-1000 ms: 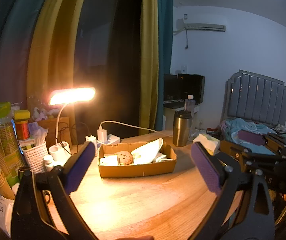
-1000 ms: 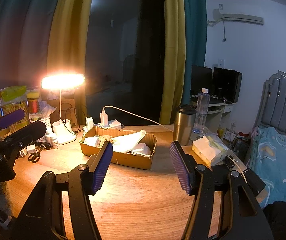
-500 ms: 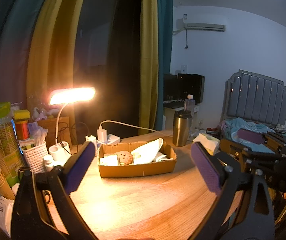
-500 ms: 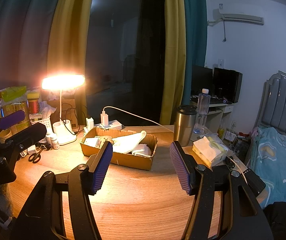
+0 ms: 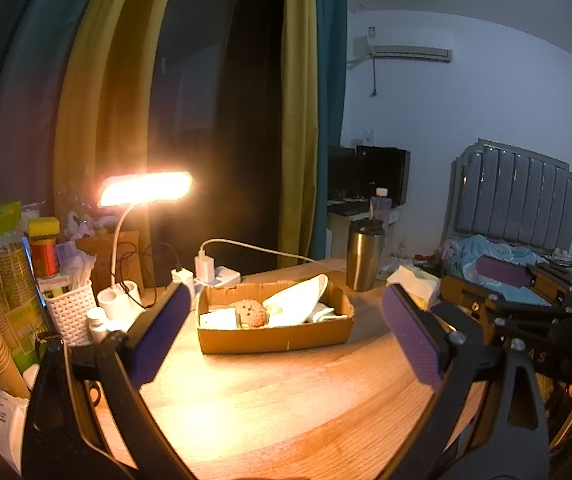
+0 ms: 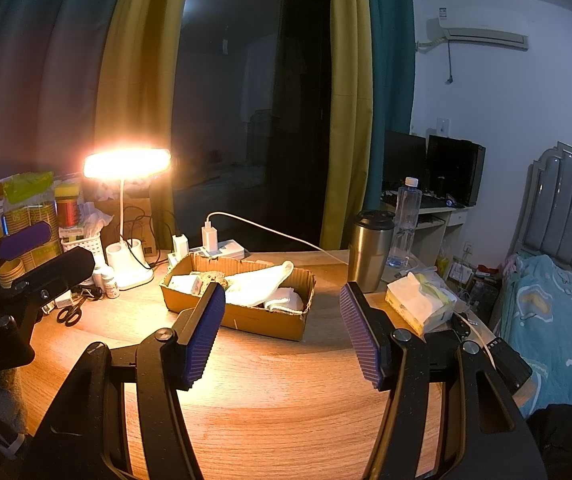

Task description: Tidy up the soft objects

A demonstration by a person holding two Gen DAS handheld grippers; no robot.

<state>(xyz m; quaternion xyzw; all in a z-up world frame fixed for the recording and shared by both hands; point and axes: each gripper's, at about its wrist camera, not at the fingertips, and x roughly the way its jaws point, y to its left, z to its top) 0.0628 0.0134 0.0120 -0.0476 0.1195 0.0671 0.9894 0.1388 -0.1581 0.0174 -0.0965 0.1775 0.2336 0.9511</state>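
Note:
A shallow cardboard box [image 5: 278, 338] [image 6: 262, 322] sits mid-table under the lamp. Inside lie a white cloth [image 5: 300, 306] [image 6: 260, 284], a round brown cookie-like plush [image 5: 250, 314] and small white pieces. My left gripper [image 5: 282, 320] hovers open in front of the box, nothing between its purple pads. My right gripper [image 6: 282, 320] is also open and empty, a short way before the box's near wall. Each gripper shows at the edge of the other's view.
A lit desk lamp [image 6: 126, 164] stands at back left beside a white basket [image 5: 70, 312], paper cups [image 5: 2, 280], scissors [image 6: 70, 312] and a power strip [image 6: 222, 248]. A steel tumbler [image 6: 370, 252], water bottle [image 6: 406, 216] and tissue pack [image 6: 420, 304] stand right. A bed [image 6: 558, 312] lies beyond the table edge.

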